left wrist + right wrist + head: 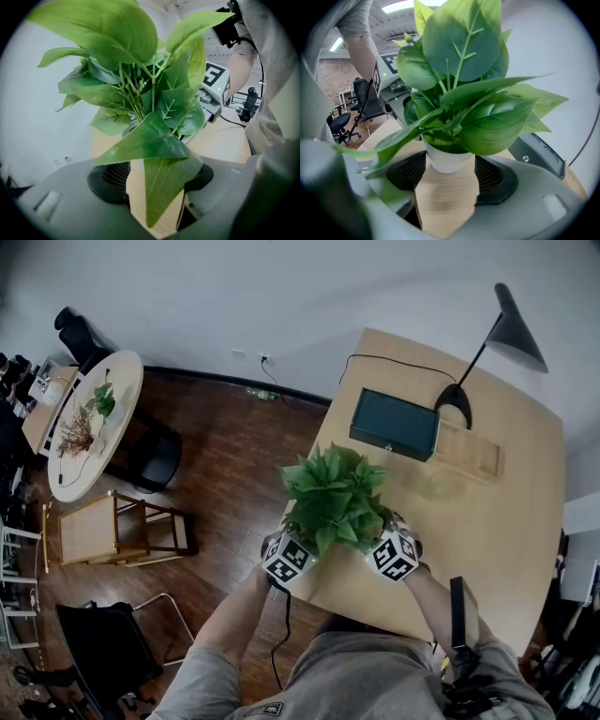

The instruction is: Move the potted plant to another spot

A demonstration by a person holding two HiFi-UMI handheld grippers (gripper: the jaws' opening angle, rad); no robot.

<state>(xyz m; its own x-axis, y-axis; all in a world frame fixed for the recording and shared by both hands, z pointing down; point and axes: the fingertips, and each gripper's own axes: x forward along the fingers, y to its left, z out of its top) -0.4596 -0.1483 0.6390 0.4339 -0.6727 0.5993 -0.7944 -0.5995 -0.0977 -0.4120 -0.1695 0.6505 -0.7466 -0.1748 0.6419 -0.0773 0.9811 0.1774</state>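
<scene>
The potted plant (pixel 336 498), broad green leaves in a small white pot (pixel 447 157), is at the near left edge of the wooden desk (pixel 506 521). My left gripper (pixel 314 542) and right gripper (pixel 370 540) flank it from either side under the leaves. In the right gripper view the pot sits between my right gripper's (pixel 450 164) black pads (pixel 494 176), both touching its sides. In the left gripper view a large hanging leaf (pixel 161 183) covers the gap of my left gripper (pixel 157 173); the plant (pixel 140 93) rises just beyond the pads, with the right gripper's marker cube (pixel 214 84) behind it.
A dark green box (pixel 394 424), a shallow wooden tray (pixel 471 452) and a black desk lamp (pixel 511 329) stand at the desk's far side. Left of the desk are dark wood floor, a wooden stool (pixel 112 531) and a round table (pixel 127 390).
</scene>
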